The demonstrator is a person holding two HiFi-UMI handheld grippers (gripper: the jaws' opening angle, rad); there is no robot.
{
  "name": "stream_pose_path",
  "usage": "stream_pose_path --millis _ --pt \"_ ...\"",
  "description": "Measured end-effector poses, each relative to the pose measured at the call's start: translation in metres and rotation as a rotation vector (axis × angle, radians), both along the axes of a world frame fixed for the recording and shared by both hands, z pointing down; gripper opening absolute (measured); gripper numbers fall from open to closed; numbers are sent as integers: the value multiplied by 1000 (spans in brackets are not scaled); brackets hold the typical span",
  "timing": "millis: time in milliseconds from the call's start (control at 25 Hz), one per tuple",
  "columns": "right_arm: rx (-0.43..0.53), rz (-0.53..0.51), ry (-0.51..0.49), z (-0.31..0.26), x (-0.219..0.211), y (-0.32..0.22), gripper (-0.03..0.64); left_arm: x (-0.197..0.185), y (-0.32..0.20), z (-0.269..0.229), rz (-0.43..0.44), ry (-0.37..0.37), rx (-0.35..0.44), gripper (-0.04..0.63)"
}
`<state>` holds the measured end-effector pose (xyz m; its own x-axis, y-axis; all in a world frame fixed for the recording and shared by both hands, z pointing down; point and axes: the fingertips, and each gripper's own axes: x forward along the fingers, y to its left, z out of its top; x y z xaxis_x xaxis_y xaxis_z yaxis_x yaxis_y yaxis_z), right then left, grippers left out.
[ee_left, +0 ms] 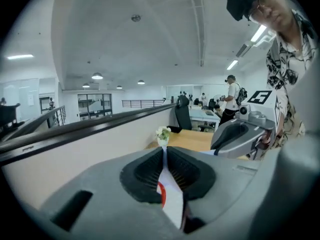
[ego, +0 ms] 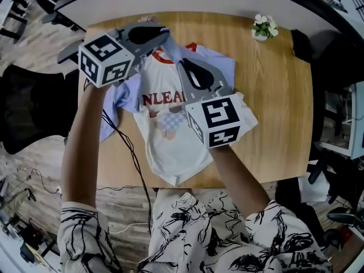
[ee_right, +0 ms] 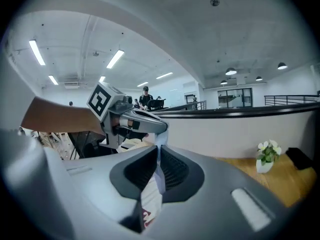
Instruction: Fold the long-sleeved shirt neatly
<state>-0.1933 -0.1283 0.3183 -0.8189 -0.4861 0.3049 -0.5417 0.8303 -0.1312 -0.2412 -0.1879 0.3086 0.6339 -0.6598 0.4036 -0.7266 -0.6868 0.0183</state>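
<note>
The long-sleeved shirt (ego: 170,135) has a white body, light blue sleeves, a red collar and red lettering. It hangs lifted above the wooden table (ego: 273,95), with its lower part resting on the top. My left gripper (ego: 164,34) is shut on the shirt near the red collar; white cloth with red trim (ee_left: 169,186) shows between its jaws (ee_left: 164,151). My right gripper (ego: 181,63) is shut on the shirt a little lower and to the right; white and blue cloth (ee_right: 152,184) is pinched at its tips (ee_right: 158,151). The two grippers are close together, each visible in the other's view.
A small white pot of flowers (ego: 263,28) stands at the table's far right. A dark object (ego: 300,43) lies at the right edge. A black cable (ego: 133,158) runs over the front edge. A black office chair (ego: 28,107) stands to the left.
</note>
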Motion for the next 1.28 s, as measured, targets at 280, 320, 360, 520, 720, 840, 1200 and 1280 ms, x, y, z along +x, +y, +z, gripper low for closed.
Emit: stream_pose_path --millis 280,320,360,520,720,840,1200,1280 --pt "-60 6 71 88 -60 26 34 -55 20 100 -11 -121 -90 35" --pt "-73 3 81 97 -65 29 34 -59 22 110 -8 -114 -107 37" --pt "-87 3 91 105 -68 31 34 -62 25 119 4 -115 -122 37" --pt "-171 -5 132 138 -82 42 34 -77 35 156 64 -163 -175 44" --pt "-324 -18 149 172 -108 62 35 -98 45 193 97 -204 -240 71" --pt "-474 37 98 192 -120 70 35 -107 48 208 88 -194 -262 61" --pt "-677 -54 60 231 -151 96 257 -145 66 251 10 -226 -382 213" --pt "-692 -95 48 225 -148 102 270 -157 69 245 -25 -214 -370 212"
